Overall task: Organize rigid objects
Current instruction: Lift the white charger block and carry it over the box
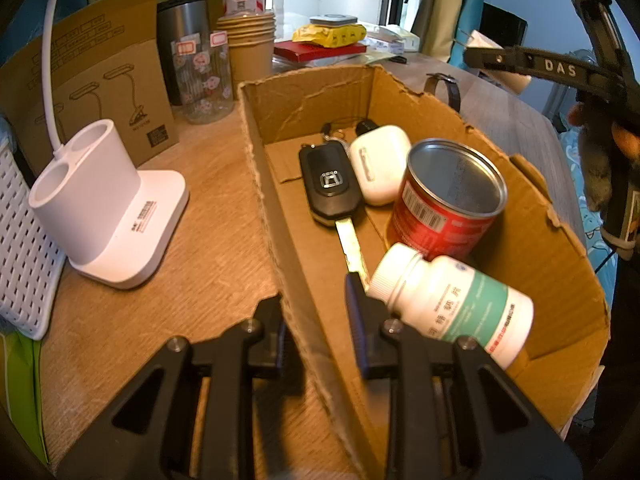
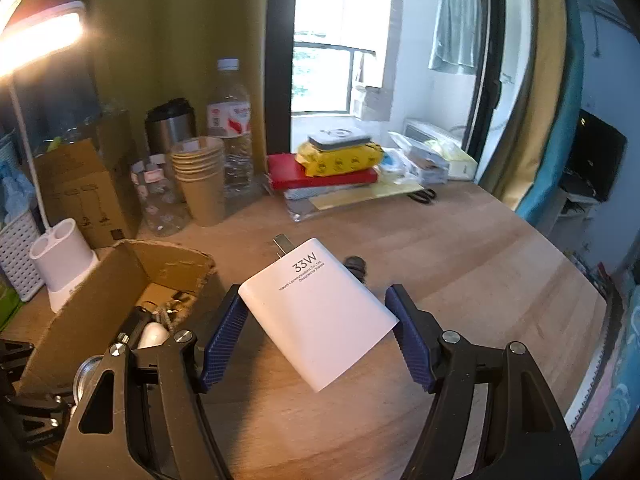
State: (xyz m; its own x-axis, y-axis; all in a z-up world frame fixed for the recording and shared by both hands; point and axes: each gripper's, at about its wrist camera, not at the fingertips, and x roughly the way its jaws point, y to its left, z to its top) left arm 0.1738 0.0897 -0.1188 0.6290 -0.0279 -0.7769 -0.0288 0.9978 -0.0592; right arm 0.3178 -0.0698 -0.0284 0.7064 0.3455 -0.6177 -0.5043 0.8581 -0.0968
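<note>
White charger (image 2: 320,312) is gripped by the right gripper (image 2: 318,336) above the desk (image 2: 480,280); the left gripper (image 1: 320,320) clamps the cardboard box (image 1: 560,248) wall.

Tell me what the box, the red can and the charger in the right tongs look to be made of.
Box: brown corrugated cardboard, matte; its top edges are torn and ragged.
Red can: seemingly metal; the silvery end reflects light inside a raised rim, and a glossy printed red label wraps the side.
Charger: probably plastic, a smooth white shell with printed lettering and metal prongs.
</note>
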